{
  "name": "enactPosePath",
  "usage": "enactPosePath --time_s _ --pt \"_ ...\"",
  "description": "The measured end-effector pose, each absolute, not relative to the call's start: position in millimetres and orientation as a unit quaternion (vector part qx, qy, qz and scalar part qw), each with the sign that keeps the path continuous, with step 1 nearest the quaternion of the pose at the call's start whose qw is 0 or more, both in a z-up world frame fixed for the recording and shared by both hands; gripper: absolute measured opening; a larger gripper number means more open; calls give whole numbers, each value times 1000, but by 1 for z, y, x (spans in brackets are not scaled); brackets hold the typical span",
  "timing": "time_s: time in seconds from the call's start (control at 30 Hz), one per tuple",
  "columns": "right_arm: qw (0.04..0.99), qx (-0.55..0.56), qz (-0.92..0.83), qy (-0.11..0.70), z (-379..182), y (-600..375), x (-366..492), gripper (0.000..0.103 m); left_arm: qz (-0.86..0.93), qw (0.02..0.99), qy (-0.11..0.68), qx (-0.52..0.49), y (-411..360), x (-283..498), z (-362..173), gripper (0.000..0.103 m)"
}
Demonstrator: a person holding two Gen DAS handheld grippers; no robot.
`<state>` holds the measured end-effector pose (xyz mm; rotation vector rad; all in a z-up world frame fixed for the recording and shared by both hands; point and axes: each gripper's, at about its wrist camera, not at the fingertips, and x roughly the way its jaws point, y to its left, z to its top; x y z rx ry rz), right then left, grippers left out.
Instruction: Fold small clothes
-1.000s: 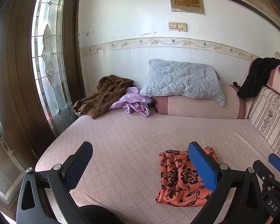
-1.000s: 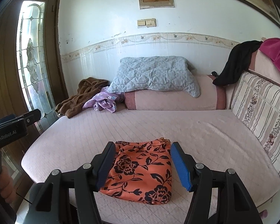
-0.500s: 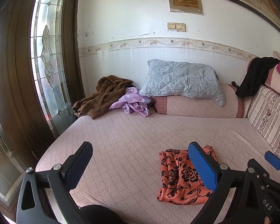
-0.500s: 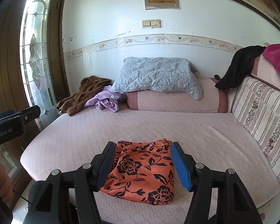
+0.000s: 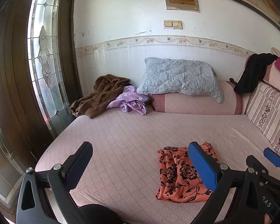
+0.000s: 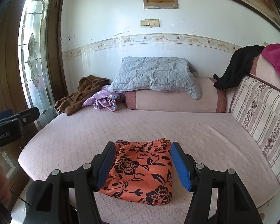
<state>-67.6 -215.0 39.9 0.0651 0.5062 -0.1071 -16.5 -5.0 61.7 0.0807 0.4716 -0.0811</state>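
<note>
A folded orange cloth with black flowers [image 6: 141,171] lies near the front edge of the pink quilted bed [image 6: 158,127]; it also shows in the left wrist view [image 5: 179,175]. My right gripper [image 6: 142,165] is open and empty, held above and in front of the cloth with its jaws framing it. My left gripper [image 5: 140,164] is open and empty, to the left of the cloth. A crumpled purple flowered garment [image 5: 130,101] lies at the back of the bed, also in the right wrist view [image 6: 104,100].
A brown robe [image 5: 100,97] is heaped at the back left. A grey quilted pillow [image 5: 179,78] rests on a pink bolster [image 5: 196,104]. Striped cushions [image 6: 261,115], black [image 6: 237,67] and magenta clothes [image 6: 278,57] are on the right. A glass-panelled door [image 5: 43,56] stands left.
Both grippers have drawn slightly back from the bed, so the cloth looks a little farther off. Both stay open and the cloth has not moved.
</note>
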Motion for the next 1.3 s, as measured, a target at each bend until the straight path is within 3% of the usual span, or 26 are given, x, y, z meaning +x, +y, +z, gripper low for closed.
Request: enactPosePath --time_s 1.3 --pt "968 23 -41 246 39 -208 -40 65 -66 965 250 45 -8 6 55 102"
